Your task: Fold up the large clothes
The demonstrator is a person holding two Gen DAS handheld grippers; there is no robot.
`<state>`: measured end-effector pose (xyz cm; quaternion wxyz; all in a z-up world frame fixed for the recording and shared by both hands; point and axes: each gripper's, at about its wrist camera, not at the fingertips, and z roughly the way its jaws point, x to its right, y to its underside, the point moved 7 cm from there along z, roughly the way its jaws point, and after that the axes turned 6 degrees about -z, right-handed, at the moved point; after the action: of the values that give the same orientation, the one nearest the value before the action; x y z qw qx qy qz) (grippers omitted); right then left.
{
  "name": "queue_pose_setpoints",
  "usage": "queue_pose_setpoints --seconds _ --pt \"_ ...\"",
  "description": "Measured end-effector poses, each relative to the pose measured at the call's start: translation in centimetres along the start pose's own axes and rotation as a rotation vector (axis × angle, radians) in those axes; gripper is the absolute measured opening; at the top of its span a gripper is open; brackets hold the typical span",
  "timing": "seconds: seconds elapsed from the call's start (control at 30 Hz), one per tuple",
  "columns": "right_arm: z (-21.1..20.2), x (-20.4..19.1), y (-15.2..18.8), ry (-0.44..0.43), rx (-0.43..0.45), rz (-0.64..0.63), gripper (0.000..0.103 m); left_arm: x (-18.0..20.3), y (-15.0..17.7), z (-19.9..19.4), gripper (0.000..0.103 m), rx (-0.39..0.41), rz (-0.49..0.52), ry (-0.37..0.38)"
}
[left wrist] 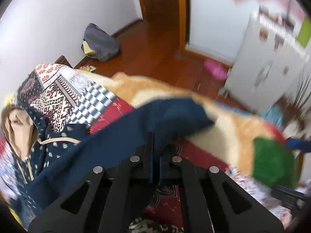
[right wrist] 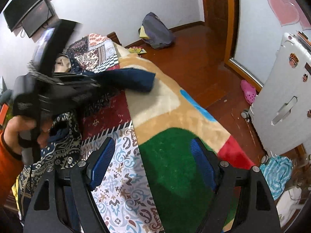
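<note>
Bedding in mixed patterns covers the bed (right wrist: 171, 104), where the navy hoodie (left wrist: 81, 155) lies. Left gripper (left wrist: 155, 141) has its jaws pressed together on the navy sleeve ahead of it; drawing it across smoothly seems best. Right gripper (right wrist: 153, 163), angled downward, stands spread and empty.

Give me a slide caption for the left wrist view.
Left tool shut on the navy sleeve of the patterned hoodie.

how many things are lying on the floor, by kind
grey bag: 1
pink clog: 1
white suitcase: 1
striped teal cloth: 1
total: 4
</note>
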<state>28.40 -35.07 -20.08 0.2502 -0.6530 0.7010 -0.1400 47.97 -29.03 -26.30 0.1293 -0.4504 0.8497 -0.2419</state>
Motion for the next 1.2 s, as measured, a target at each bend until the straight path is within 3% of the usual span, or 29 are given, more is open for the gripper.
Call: queue_pose_setpoints --seconds 0.17,0.3,0.47,0.63,0.77,0.93,1.0,1.13,1.2 --pt "-0.1 -0.8 -1.4 -0.058 0.015 0.031 0.077 -5.7 -0.7 -8.5 0.003 0.166 -0.170 0.049" --pt "0.4 -3.0 -2.7 -0.080 0.026 -0.010 0.077 -11.9 1.0 -15.3 0.003 0.282 -0.254 -0.026" --pt "1.5 -7.7 -4.9 -0.098 0.020 -0.133 0.077 -20.0 6.4 -20.4 0.003 0.323 -0.356 -0.168" --pt "3.9 -12.2 -6.4 -0.143 -0.008 -0.234 0.077 -26.1 13.5 -21.5 0.003 0.291 -0.490 -0.229" --pt "7.4 -14.7 -6.7 -0.100 -0.069 -0.308 0.077 -30.0 19.4 -19.6 0.003 0.216 -0.621 -0.222" --pt "11.9 -15.3 -5.0 -0.019 -0.187 -0.375 0.077 -31.6 26.3 -15.6 0.004 0.081 -0.710 -0.204" --pt "12.6 -15.1 -4.3 -0.006 -0.204 -0.391 0.079 -31.0 28.2 -14.9 0.004 0.032 -0.703 -0.218" --pt "12.4 -15.0 -4.1 0.014 -0.216 -0.411 0.079 -30.4 29.3 -14.3 0.015 0.021 -0.621 -0.267" --pt "12.4 -14.8 -4.0 0.025 -0.216 -0.416 0.080 -30.2 29.0 -14.3 0.035 0.005 -0.572 -0.329"
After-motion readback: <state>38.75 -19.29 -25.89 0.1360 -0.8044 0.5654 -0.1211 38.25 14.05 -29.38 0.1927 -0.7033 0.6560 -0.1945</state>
